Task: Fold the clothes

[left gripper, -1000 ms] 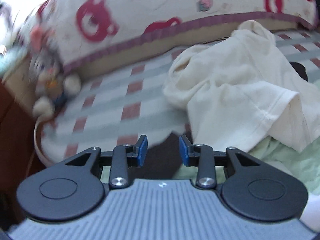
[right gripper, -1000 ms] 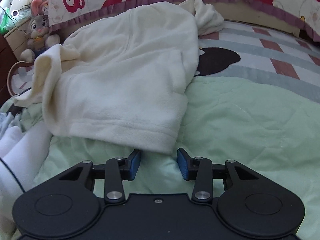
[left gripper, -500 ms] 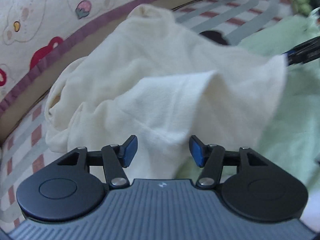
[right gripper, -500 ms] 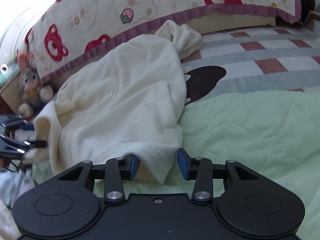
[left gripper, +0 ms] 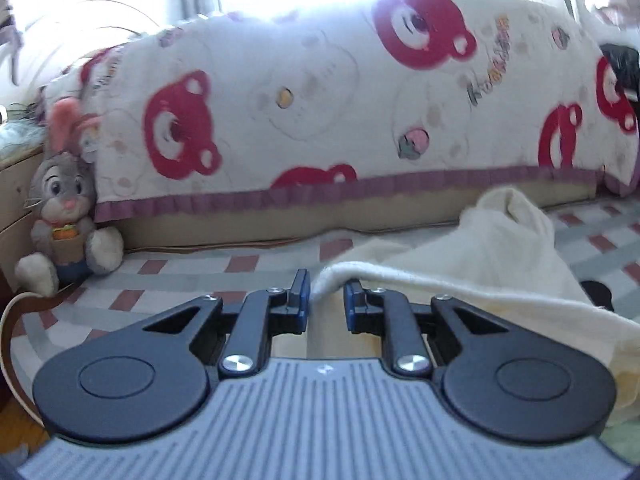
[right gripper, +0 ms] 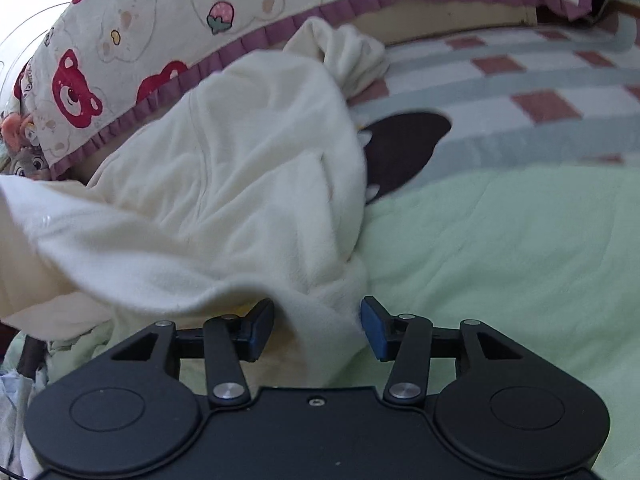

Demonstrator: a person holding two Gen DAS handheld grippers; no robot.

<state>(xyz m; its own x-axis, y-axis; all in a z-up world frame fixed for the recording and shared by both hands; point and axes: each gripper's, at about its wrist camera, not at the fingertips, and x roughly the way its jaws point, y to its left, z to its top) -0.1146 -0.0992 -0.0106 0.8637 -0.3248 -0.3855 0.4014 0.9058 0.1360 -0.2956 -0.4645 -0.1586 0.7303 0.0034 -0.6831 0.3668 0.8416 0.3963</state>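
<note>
1. Your left gripper (left gripper: 326,300) has just been closing its jaws; they stand narrow now, with the hem of the cream garment (left gripper: 500,256) between the blue pads. You cannot tell if the pads already press on the cloth
2. Your right gripper (right gripper: 318,326) has just been opening; its jaws stand apart, and a fold of the same garment (right gripper: 256,168) hangs between them without being pressed
3. The garment lies crumpled on the bed, partly on the checked sheet (right gripper: 520,76) and partly on the green quilt (right gripper: 500,248)
4. A plush rabbit (left gripper: 66,216) sits at the bed's far left corner, beside the bear-print blanket (left gripper: 320,92)
</note>
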